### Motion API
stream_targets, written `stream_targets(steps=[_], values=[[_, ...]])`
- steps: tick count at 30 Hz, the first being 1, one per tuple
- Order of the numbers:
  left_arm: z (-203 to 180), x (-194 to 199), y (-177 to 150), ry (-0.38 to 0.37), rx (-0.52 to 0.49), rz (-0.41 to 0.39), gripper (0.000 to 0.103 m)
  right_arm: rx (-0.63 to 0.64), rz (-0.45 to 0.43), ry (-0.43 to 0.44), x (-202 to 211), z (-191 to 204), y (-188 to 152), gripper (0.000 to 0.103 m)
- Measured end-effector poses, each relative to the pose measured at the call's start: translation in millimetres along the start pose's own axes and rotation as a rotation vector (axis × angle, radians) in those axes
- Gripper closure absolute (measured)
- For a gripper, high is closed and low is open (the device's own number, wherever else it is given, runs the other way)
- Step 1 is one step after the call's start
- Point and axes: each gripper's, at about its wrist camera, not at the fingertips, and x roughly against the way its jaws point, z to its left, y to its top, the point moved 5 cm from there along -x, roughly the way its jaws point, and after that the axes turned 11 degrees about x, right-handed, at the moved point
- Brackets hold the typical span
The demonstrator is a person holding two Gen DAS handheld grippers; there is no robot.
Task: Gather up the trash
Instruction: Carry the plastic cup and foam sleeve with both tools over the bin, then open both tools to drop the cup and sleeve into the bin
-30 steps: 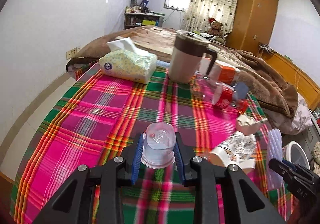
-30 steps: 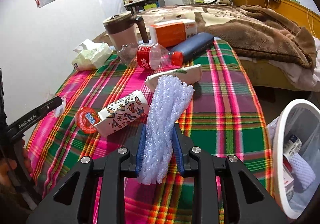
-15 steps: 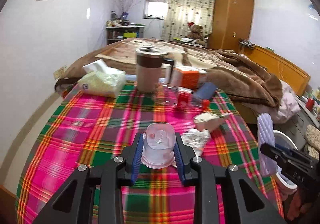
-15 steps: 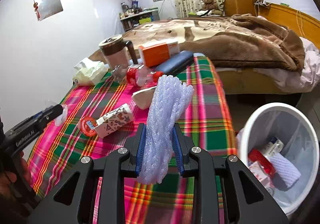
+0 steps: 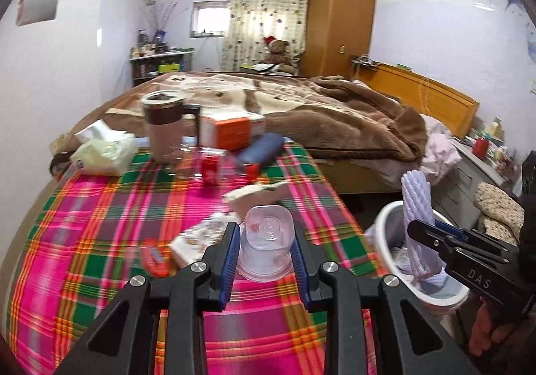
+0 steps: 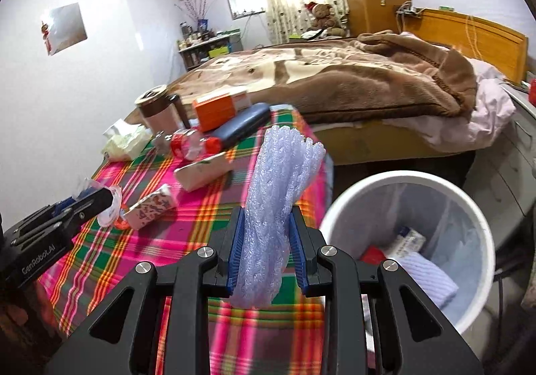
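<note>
Left hand-held gripper (image 5: 266, 249) pinches clear cup (image 5: 267, 241); right hand-held gripper (image 6: 266, 249) pinches foam sleeve (image 6: 278, 207) (beside bin (image 6: 351, 204)).

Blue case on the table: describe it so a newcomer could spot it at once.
Find the plaid tablecloth, then its far end beside the bed. The blue case lies flat there, in front of the orange box, its near end by the red cap of the plastic bottle. It is the only long, dark blue thing there.

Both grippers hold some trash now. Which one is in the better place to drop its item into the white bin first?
Right. The right gripper holds the foam net beside the white bin. The left gripper, holding the clear plastic cup, is over the table.
</note>
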Motion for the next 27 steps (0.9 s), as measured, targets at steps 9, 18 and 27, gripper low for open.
stream_targets(steps=[9,18,27], values=[[-68,-6,-13,-0.093,-0.079,0.023,0.072,-0.034,-0.003,-0.069,17,-41,-6,0.076],[-128,-24,-30,-0.185,-0.138,0.078,0.072,-0.056,0.042,-0.143,22,-90,-17,0.076],[-174,-49,-51,-0.246,-0.179,0.151,0.072,-0.079,0.103,-0.142,15,-120,-32,0.075]])
